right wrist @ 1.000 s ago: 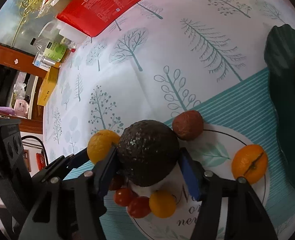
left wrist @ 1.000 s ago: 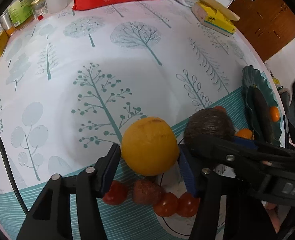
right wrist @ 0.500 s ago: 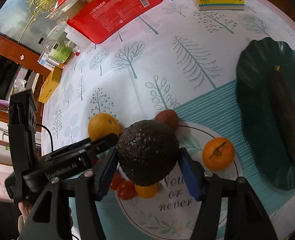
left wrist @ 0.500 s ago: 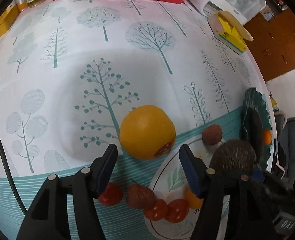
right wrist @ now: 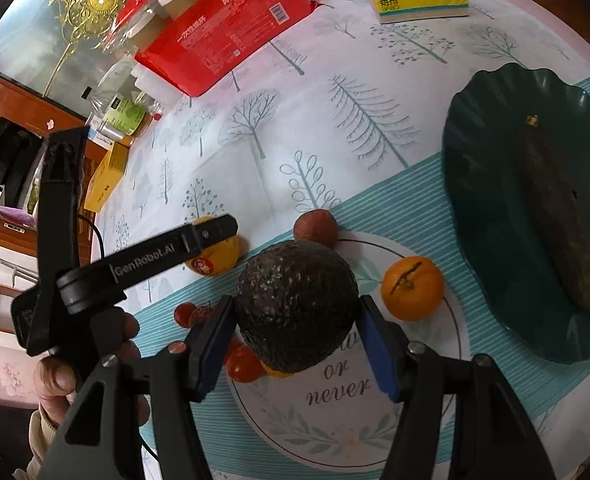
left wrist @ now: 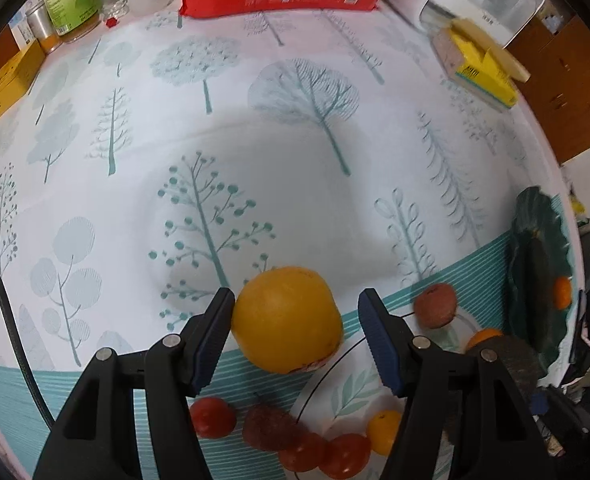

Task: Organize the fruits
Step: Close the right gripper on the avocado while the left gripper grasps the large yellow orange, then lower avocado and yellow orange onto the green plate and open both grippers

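An orange [left wrist: 287, 318] lies on the tree-print cloth between the fingers of my left gripper [left wrist: 297, 296], which is open: the left pad is beside the fruit and the right pad stands clear of it. My right gripper [right wrist: 296, 302] is shut on a dark, rough avocado [right wrist: 295, 276], held above a white round plate [right wrist: 375, 420] with lettering. A mandarin [right wrist: 412, 288] sits on that plate, and a reddish fruit [right wrist: 316, 227] rests at its far rim. Cherry tomatoes [left wrist: 211, 416] lie along its left edge. At the right, a dark green plate [right wrist: 495, 120] holds a long dark fruit [right wrist: 555, 216].
At the table's far side are a red pack [right wrist: 223, 32], a yellow tissue box [right wrist: 419, 0], jars [left wrist: 71, 4] and a yellow box [left wrist: 3, 88]. A person's hand [right wrist: 55, 380] holds the left gripper's handle. Printed cloth stretches between the fruits and those things.
My left gripper has let go of the orange, which now lies on the cloth between its parted fingers. My right gripper has risen with the avocado and shifted toward the green plate.
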The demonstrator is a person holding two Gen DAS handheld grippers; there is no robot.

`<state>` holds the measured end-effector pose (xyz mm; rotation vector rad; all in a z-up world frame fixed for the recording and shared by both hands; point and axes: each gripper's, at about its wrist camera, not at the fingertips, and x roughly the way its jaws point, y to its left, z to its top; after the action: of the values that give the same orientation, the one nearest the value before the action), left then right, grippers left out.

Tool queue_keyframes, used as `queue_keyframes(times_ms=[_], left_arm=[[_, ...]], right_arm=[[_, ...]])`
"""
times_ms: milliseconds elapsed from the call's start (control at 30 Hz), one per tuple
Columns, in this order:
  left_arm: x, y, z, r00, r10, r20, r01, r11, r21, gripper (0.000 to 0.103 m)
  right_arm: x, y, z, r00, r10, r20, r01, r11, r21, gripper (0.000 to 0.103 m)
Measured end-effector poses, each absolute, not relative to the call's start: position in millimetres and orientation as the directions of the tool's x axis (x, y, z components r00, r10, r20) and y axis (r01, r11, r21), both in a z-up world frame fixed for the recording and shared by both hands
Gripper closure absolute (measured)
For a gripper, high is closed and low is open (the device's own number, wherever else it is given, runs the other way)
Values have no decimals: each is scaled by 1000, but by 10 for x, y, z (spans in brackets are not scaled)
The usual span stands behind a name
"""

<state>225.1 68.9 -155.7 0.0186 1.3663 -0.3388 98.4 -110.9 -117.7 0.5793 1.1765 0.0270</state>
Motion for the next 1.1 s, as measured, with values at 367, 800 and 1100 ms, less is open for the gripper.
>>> queue_keyframes(times_ms=[367, 800, 1100], left_arm=[[2066, 681, -1498, 205, -223, -953, 248, 954, -170, 55], [1455, 104, -265, 358, -314, -879, 416, 897, -150, 54], [1225, -706, 12, 358, -379, -853, 501, 849, -167, 54]], right_arm=[[854, -1150, -1095, 427, 325, -844, 252, 854, 456, 42], [509, -1404, -725, 507, 276, -817, 200, 884, 423, 42], [327, -2209, -315, 598, 134, -790, 239, 911, 335, 42]])
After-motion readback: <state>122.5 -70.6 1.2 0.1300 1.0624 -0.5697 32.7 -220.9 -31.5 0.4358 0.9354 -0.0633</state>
